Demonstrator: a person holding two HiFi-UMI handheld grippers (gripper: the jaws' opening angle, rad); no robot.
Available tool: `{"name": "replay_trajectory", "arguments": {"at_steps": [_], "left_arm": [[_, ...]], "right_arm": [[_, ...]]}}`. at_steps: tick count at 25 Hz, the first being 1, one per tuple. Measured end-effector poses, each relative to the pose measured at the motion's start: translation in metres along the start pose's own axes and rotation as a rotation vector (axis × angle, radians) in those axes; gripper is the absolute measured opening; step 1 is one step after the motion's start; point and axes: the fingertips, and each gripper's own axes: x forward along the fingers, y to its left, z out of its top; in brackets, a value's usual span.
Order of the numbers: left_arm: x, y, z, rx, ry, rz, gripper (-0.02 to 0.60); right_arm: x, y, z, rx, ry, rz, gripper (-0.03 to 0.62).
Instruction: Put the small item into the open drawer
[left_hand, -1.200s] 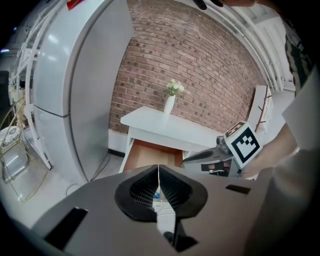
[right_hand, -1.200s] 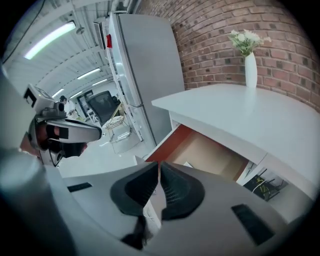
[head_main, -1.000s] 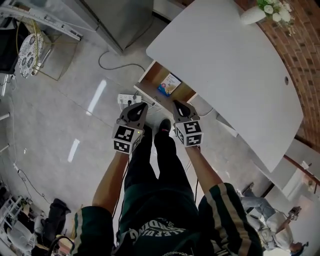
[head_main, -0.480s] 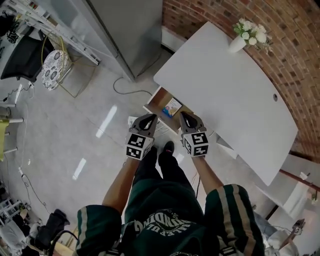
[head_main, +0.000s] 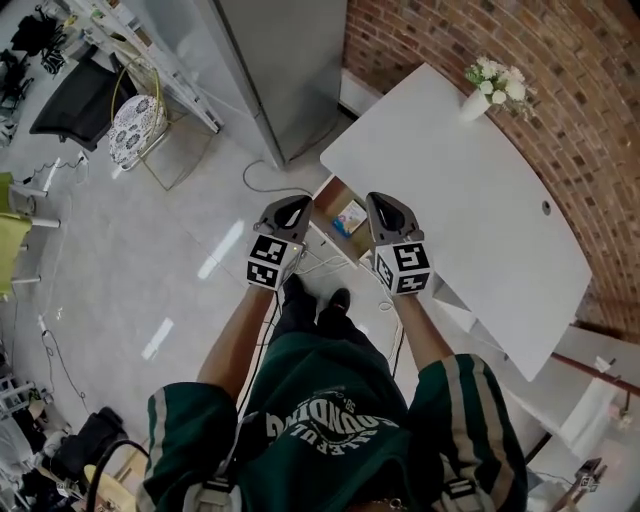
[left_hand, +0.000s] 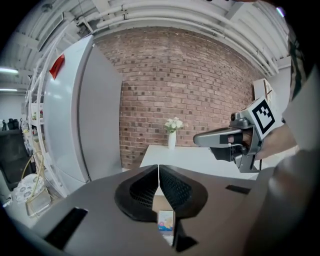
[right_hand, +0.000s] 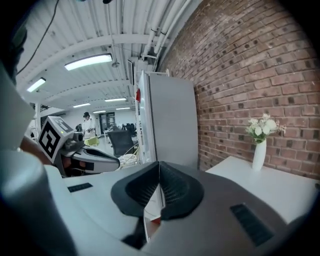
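Closest in, the person's green jersey (head_main: 335, 440) fills the foreground of the head view, with both forearms stretched forward. The left gripper (head_main: 294, 205) and the right gripper (head_main: 379, 201) are held side by side, apart from one another, above the person's shoes (head_main: 315, 300) and the pale floor (head_main: 150, 250). In the left gripper view its jaws are clenched tight against each other, with nothing between them. The right gripper's jaws have just drawn fully together, and its own view shows them empty as well.

Just beyond the two tips the open drawer (head_main: 329, 192) juts out from under the white bench (head_main: 470, 200). The small item (head_main: 349, 216), a light blue packet, lies flat on the drawer's wooden bottom, touched by neither gripper. It also shows in the left gripper view, low behind the closed jaws (left_hand: 166, 221).

Farther on, a white vase of flowers (head_main: 478, 98) stands near the bench's far end, close to the brick wall (head_main: 560, 60). A tall grey fridge (head_main: 290, 60) stands left of the bench, with a cable (head_main: 265, 186) looped on the floor before it.
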Motion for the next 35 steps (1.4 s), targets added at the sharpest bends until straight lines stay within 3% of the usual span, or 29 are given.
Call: {"name": "replay_trajectory", "arguments": {"at_steps": [8, 35], "left_arm": [[-0.023, 0.01, 0.047, 0.043, -0.074, 0.048, 0.02], [-0.025, -0.003, 0.041, 0.038, -0.077, 0.057, 0.02]], "right_arm": [[-0.013, 0.008, 0.048, -0.041, -0.076, 0.015, 0.025], [-0.035, 0.004, 0.032, -0.041, -0.053, 0.021, 0.025]]}}
